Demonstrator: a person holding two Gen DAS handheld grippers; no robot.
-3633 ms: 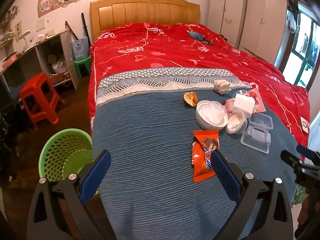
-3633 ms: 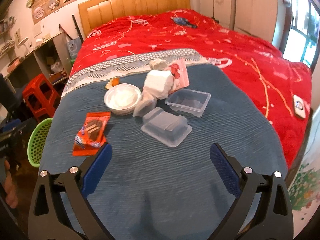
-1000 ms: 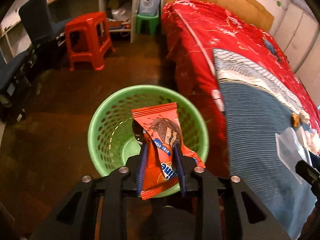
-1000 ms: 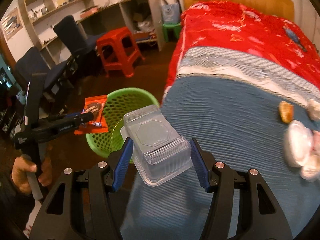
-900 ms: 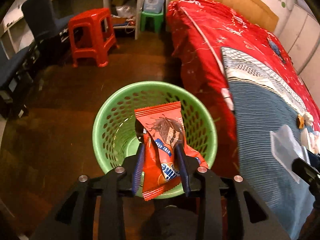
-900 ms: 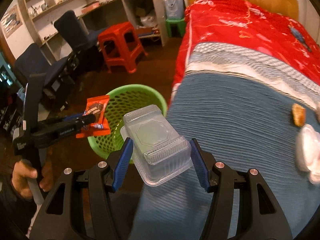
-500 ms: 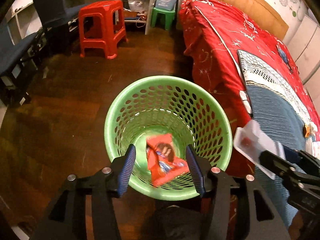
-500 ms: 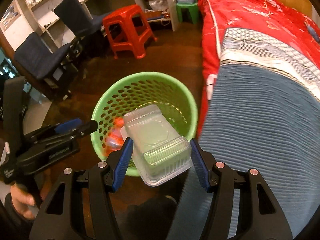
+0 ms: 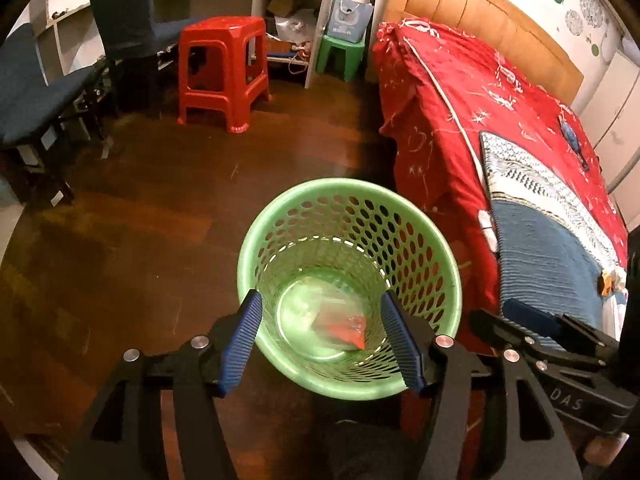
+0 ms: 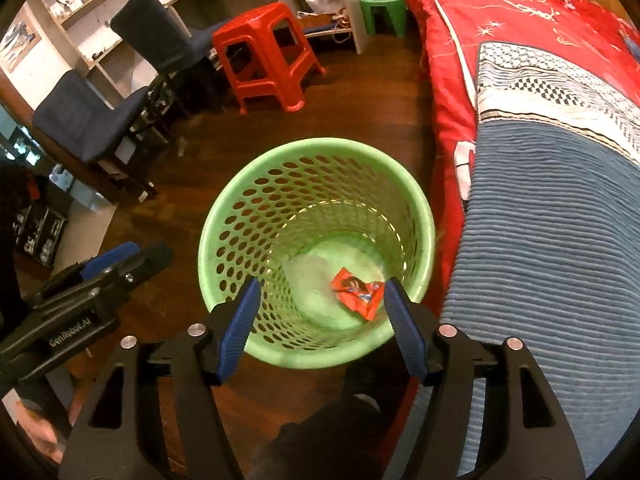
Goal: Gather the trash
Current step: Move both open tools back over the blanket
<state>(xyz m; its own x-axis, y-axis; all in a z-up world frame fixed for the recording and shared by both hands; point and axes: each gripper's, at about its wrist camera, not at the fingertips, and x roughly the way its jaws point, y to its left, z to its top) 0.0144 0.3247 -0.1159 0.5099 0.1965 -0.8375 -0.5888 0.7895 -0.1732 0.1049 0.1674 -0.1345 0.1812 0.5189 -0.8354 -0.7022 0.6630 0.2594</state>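
A green perforated waste basket [image 9: 280, 216] [image 10: 248, 184] stands on the floor beside the bed. In it lie an orange snack wrapper [image 9: 352, 326] [image 10: 358, 292] and a clear plastic container [image 9: 324, 312] [image 10: 312, 276], blurred. My left gripper [image 9: 324, 338] is open and empty above the basket's near rim. My right gripper [image 10: 320, 316] is open and empty above the basket too. The right gripper shows in the left wrist view [image 9: 532, 320]; the left gripper shows in the right wrist view [image 10: 120, 260].
The bed with a red quilt [image 9: 460, 100] and blue blanket [image 10: 560, 220] is on the right. More trash [image 9: 608, 282] lies on the blanket's far edge. A red stool [image 9: 220, 68], green stool [image 9: 340, 56], dark chairs [image 10: 88, 120] and shelves stand behind.
The left gripper opened and dropped the orange wrapper into the basket. The right gripper then opened and the clear container fell in. Both grippers stand over the basket.
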